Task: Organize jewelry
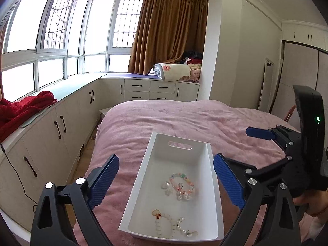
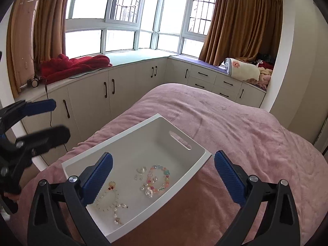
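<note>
- Pink blanket covers the bed (image 1: 184, 119); everything we work with lies on it, ahead of both sets of jaws.
- The white tray (image 1: 211, 184) sits between and beyond the left gripper (image 1: 166, 182) jaws, its long axis running straight away from them. From the right gripper (image 2: 163, 180) it runs diagonally, with the near corner under the jaws.
- Both grippers hold nothing; we see each pair of jaws spread wide.
- The coloured bead bracelet (image 2: 157, 179) lies on the tray floor, directly ahead between the right jaws. We judge the right hand the better placed for it.
- The pearl strand (image 1: 174, 225) lies nearer the tray's close end, low between the left jaws; in the right view it sits just beside the left-hand pad.
- All visible jewelry is already inside the tray; we judge sorting remains.
</note>
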A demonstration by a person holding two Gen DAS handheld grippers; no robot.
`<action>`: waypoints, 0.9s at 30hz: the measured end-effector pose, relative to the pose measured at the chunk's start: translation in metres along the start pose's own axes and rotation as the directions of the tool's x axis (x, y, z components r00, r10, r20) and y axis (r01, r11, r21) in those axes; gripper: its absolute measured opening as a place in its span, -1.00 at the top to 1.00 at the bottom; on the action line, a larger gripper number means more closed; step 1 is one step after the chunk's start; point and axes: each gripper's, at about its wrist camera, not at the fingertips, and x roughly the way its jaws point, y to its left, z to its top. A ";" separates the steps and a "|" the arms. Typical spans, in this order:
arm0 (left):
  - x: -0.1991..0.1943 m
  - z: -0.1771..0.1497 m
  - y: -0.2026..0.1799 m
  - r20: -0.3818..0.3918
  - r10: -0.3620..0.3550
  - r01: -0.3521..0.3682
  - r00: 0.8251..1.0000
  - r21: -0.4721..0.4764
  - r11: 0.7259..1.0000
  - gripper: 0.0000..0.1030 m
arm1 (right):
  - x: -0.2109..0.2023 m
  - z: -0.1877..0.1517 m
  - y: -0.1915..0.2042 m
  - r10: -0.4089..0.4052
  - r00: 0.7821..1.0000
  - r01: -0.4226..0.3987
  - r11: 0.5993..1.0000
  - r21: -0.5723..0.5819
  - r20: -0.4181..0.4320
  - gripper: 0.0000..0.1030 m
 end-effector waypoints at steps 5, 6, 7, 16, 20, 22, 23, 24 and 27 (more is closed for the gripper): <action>-0.007 0.006 0.000 0.019 0.070 -0.071 0.997 0.017 0.997 -0.91 | -0.017 -0.021 0.001 -0.002 1.000 0.002 1.000 0.024 0.026 -0.91; -0.007 0.005 0.000 0.018 0.072 -0.073 0.997 0.019 0.997 -0.92 | -0.020 -0.024 0.002 -0.004 1.000 0.004 1.000 0.020 0.031 -0.91; -0.007 0.003 -0.002 0.015 0.075 -0.075 0.997 0.021 0.997 -0.92 | -0.024 -0.027 0.002 -0.005 0.999 0.004 1.000 0.020 0.038 -0.91; -0.008 -0.031 -0.020 0.047 0.063 -0.066 0.997 0.060 0.996 -0.92 | -0.053 -0.073 0.011 -0.071 0.988 0.062 0.996 0.071 0.134 -0.91; -0.009 -0.049 -0.027 0.055 0.046 -0.049 0.997 0.046 0.998 -0.92 | -0.054 -0.089 0.015 -0.091 0.986 0.078 0.992 0.097 0.139 -0.91; -0.008 -0.058 -0.029 0.051 0.048 -0.050 0.998 0.035 0.998 -0.92 | -0.054 -0.096 0.015 -0.096 0.985 0.079 0.990 0.120 0.142 -0.91; -0.008 -0.062 -0.029 0.045 0.051 -0.052 0.998 0.033 0.998 -0.92 | -0.054 -0.098 0.015 -0.098 0.986 0.082 0.989 0.124 0.137 -0.91; -0.007 -0.065 -0.029 0.038 0.054 -0.055 0.998 0.032 0.998 -0.92 | -0.054 -0.100 0.015 -0.106 0.985 0.089 0.988 0.125 0.136 -0.91; -0.004 -0.074 -0.029 0.014 0.074 -0.074 0.997 0.040 0.996 -0.92 | -0.054 -0.106 0.016 -0.118 0.984 0.101 0.987 0.122 0.136 -0.91</action>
